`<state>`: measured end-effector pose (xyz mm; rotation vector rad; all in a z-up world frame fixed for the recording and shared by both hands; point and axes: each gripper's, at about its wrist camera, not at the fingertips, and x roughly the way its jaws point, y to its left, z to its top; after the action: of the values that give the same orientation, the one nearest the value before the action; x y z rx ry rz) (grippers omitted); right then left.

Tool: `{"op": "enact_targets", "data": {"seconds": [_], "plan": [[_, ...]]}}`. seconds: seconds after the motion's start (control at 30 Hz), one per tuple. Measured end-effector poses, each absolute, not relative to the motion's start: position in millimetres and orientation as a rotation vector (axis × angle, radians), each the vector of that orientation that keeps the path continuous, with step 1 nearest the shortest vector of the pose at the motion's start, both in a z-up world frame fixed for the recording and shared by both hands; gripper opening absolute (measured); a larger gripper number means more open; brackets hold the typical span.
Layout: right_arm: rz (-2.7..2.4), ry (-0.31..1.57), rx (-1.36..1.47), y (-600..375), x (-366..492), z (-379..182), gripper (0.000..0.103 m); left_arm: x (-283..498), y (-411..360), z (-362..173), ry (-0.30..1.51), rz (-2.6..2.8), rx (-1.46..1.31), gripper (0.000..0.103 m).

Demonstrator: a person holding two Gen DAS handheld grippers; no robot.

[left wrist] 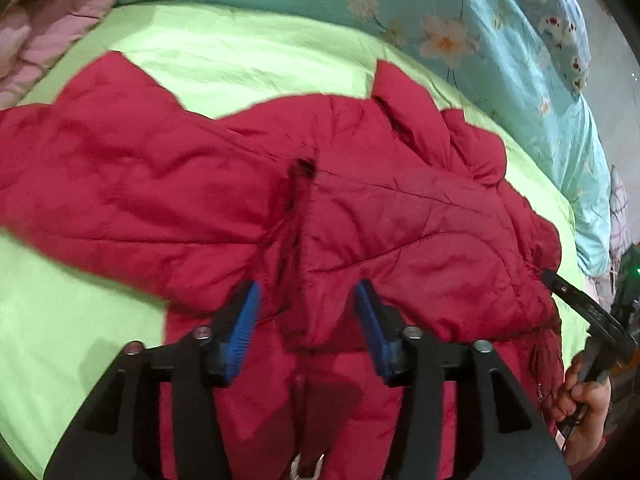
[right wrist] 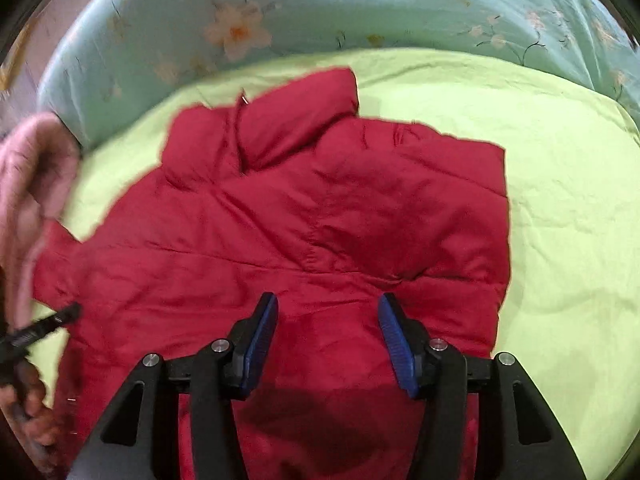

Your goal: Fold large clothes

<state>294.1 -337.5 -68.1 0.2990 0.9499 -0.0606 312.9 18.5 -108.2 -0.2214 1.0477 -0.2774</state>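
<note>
Nearest to us, the left gripper (left wrist: 308, 304) stands with its jaws apart and nothing pinched; the jacket (left wrist: 280, 200) lies under the blue pads (left wrist: 244, 324), which do not press on it. The right gripper (right wrist: 328, 320) is likewise apart and empty, poised over the jacket's lower body.

The jacket lies spread on the green sheet (right wrist: 560, 200), front closed, collar (right wrist: 296, 120) at the far end, one sleeve (left wrist: 100, 120) extended to the side and the other already laid over the body.

Beyond it we see the floral quilt (right wrist: 280, 8) along the far edge of the bed.

Risks, in our judgement:
- The padded fabric is thick and slick. A shallow pinch may take only the outer shell, and the layer would slip out during the lift.
- Unequal grips on the two sides would skew the fold line.
- The extended sleeve may drag and pull the body off square.
- Trapped air in the quilting may make the fold spring open on release.
</note>
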Motion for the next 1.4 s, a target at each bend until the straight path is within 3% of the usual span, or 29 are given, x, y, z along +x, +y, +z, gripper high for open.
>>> {"op": "enact_targets", "data": {"seconds": [0.37, 0.77, 0.83, 0.87, 1.2, 1.23, 1.3, 1.4], "plan": [[0.122, 0.853, 0.339, -287.8, 247.7, -20.0, 0.055, 293.6, 108.8, -114.5, 1.033, -0.148, -0.4, 0.056], [0.193, 0.889, 0.331, -259.6, 207.1, -25.2, 0.055, 315.9, 250.7, -144.1, 0.956, 0.121, -0.709, 0.056], [0.196, 0.893, 0.329, -257.2, 201.2, -25.3, 0.055, 325.4, 268.8, -149.4, 0.941, 0.147, -0.751, 0.066], [0.2, 0.894, 0.332, -256.0, 198.1, -25.2, 0.055, 330.3, 275.1, -152.2, 0.942, 0.159, -0.758, 0.075], [0.214, 0.905, 0.319, -247.4, 180.0, -23.0, 0.055, 367.2, 314.7, -162.3, 0.865, 0.21, -0.818, 0.075], [0.213, 0.906, 0.325, -248.4, 179.3, -23.2, 0.055, 371.7, 315.3, -160.4, 0.861, 0.213, -0.803, 0.072], [0.198, 0.908, 0.337, -252.9, 176.9, -24.2, 0.055, 373.5, 313.9, -157.0, 0.855, 0.213, -0.782, 0.044], [0.174, 0.906, 0.352, -261.0, 174.7, -24.9, 0.055, 370.4, 311.5, -147.7, 0.823, 0.192, -0.777, 0.019]]}}
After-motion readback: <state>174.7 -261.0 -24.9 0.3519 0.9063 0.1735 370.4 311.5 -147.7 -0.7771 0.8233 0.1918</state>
